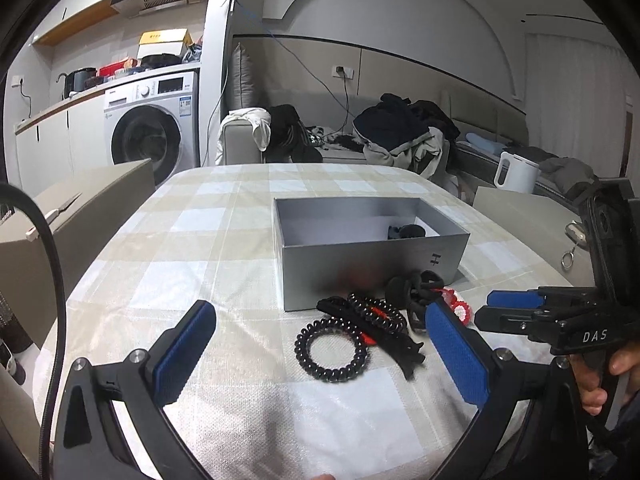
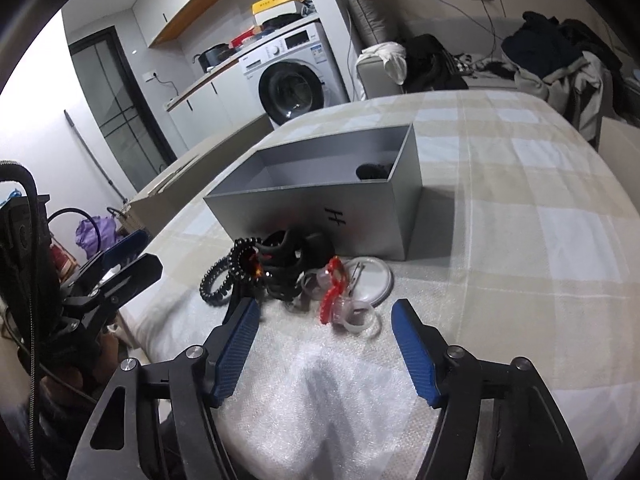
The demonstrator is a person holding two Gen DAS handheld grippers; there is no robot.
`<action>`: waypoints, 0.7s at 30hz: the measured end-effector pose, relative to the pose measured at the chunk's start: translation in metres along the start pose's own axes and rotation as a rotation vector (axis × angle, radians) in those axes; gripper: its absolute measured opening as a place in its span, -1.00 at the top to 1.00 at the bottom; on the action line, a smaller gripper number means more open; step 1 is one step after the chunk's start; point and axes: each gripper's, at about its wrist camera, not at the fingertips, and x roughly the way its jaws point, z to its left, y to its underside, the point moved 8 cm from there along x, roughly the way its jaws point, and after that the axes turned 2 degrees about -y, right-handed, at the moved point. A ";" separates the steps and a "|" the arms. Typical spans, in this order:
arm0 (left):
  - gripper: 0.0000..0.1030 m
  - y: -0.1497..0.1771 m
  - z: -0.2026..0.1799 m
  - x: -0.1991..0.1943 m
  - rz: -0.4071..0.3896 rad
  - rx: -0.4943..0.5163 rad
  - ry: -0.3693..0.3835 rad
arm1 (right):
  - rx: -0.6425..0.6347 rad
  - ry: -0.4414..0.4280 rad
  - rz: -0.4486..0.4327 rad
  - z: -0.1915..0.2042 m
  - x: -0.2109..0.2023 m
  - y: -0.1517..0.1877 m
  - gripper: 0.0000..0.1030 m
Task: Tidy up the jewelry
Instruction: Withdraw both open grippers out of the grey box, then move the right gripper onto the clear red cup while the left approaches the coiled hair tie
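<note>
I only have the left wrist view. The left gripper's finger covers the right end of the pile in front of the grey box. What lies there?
Observer: The right wrist view shows a clear round plastic lid lying flat on the checked tablecloth, beside the grey open box.
Operator: Anything nearer the right gripper?
Observer: A red and clear plastic clip with clear plastic rings lies just ahead of it.
Operator: Is that gripper holding something?
Observer: No. The right gripper is open, and its blue pads touch nothing.
</note>
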 end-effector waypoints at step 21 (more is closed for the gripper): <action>-0.80 0.013 -0.011 0.005 0.049 0.053 0.028 | -0.061 0.087 0.004 0.011 0.014 0.003 -0.04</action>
